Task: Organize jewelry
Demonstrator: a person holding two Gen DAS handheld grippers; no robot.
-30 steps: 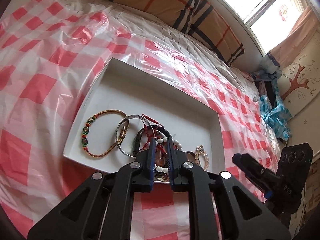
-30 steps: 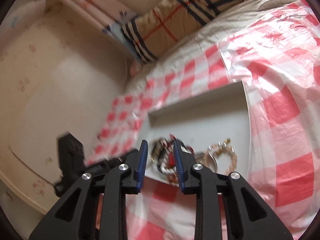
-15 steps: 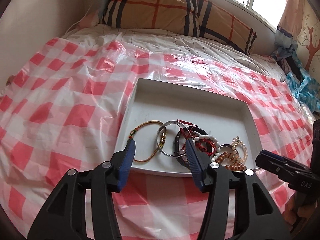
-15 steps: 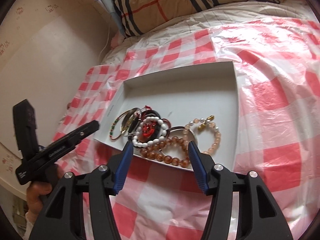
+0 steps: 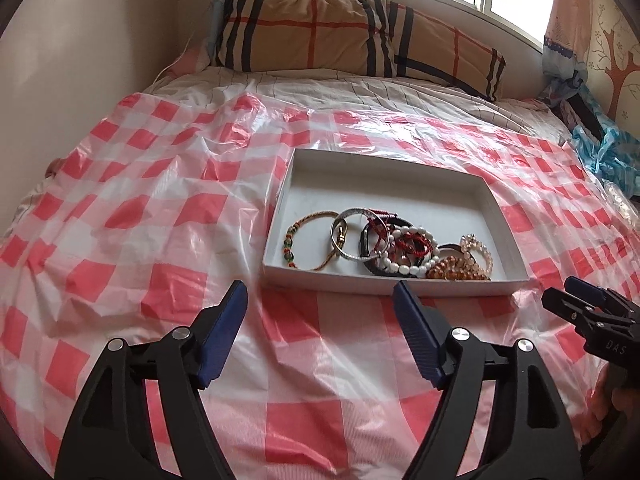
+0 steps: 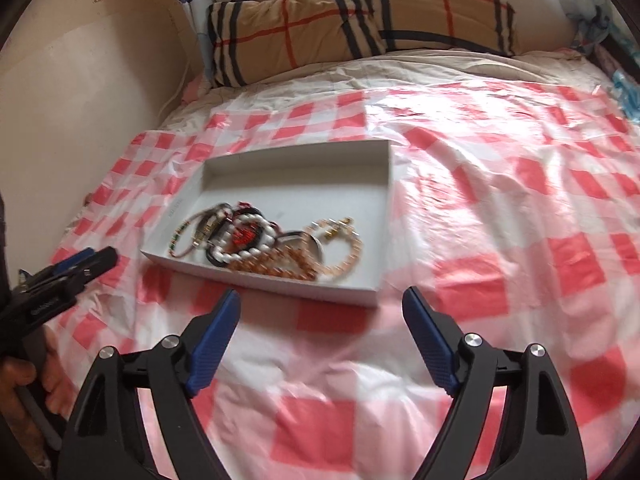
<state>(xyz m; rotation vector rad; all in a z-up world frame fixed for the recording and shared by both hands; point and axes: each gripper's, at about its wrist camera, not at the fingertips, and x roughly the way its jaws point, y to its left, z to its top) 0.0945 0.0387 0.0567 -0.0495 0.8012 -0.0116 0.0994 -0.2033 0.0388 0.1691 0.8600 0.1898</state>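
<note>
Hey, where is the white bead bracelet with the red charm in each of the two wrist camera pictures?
Left wrist view: the white bead bracelet lies right of centre, near the front wall of the white tray, between the silver bangle and the amber beads.
Right wrist view: the same bracelet lies left of centre, in the tray's near-left part.
Shared landmark: the plaid pillow behind the tray.
</note>
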